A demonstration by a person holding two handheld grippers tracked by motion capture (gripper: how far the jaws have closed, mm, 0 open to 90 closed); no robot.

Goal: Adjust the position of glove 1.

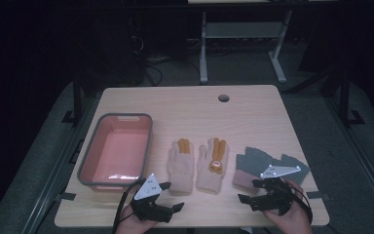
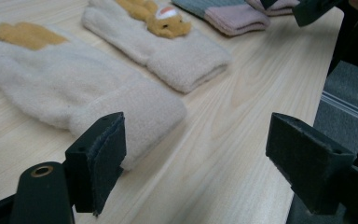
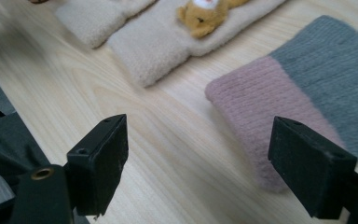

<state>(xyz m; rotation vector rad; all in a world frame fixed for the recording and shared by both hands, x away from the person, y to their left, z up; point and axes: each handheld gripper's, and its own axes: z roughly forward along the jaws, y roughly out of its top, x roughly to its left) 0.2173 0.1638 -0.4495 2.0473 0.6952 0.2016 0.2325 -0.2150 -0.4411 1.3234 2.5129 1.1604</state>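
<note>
No readable writing. Left gripper (image 2: 196, 158) wide open, empty, beside cream glove (image 2: 74, 93). Right gripper (image 3: 198, 163) wide open, empty, beside grey-pink glove (image 3: 298, 93).

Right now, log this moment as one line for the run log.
left tongs: open, at cream glove cuff | right tongs: open, by grey-pink glove cuff | bin: empty
</note>
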